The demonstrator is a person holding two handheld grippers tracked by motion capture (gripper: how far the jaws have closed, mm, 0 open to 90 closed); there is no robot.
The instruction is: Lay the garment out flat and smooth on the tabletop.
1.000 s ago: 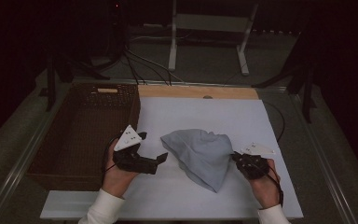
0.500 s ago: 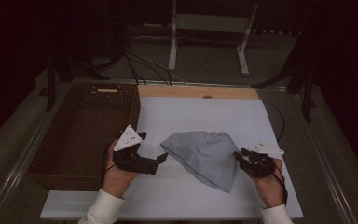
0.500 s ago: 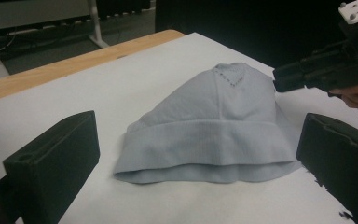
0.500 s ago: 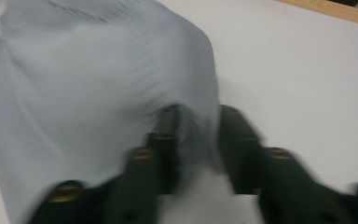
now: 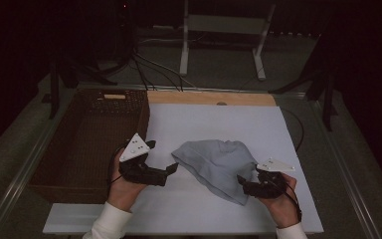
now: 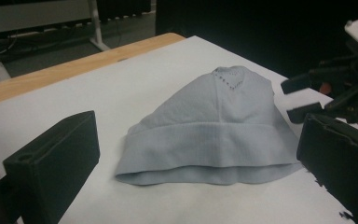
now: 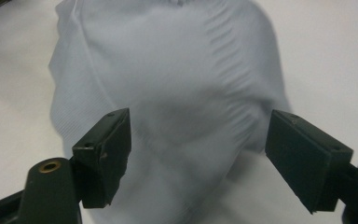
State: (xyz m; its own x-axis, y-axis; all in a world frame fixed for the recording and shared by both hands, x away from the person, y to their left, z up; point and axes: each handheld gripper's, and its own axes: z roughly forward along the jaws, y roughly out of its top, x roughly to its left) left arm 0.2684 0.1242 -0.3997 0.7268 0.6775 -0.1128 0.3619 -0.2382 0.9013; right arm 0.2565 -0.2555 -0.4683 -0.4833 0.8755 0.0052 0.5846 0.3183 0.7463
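Note:
A light grey knitted hat [image 5: 215, 165] lies flat on the white table top [image 5: 219, 122]. My left gripper [image 5: 168, 174] rests just left of it, open, jaws pointing at the hat's brim. In the left gripper view the hat [image 6: 214, 126] lies a short way ahead of the wide-open left gripper [image 6: 193, 154], with nothing between the jaws. My right gripper [image 5: 243, 186] sits at the hat's near right edge. In the right gripper view the right gripper [image 7: 198, 135] is open, one jaw on each side of the hat [image 7: 168, 70], just above the fabric.
A brown wicker basket [image 5: 144, 119] stands along the table's left side, close behind my left hand. A wooden strip [image 5: 209, 97] runs along the table's far edge. Cables and a metal stand [image 5: 184, 45] lie on the floor beyond.
The right gripper has shifted toward the front edge, down to the hat's near right corner. The hat has spread out flatter and a little to the right. The left gripper has stayed put.

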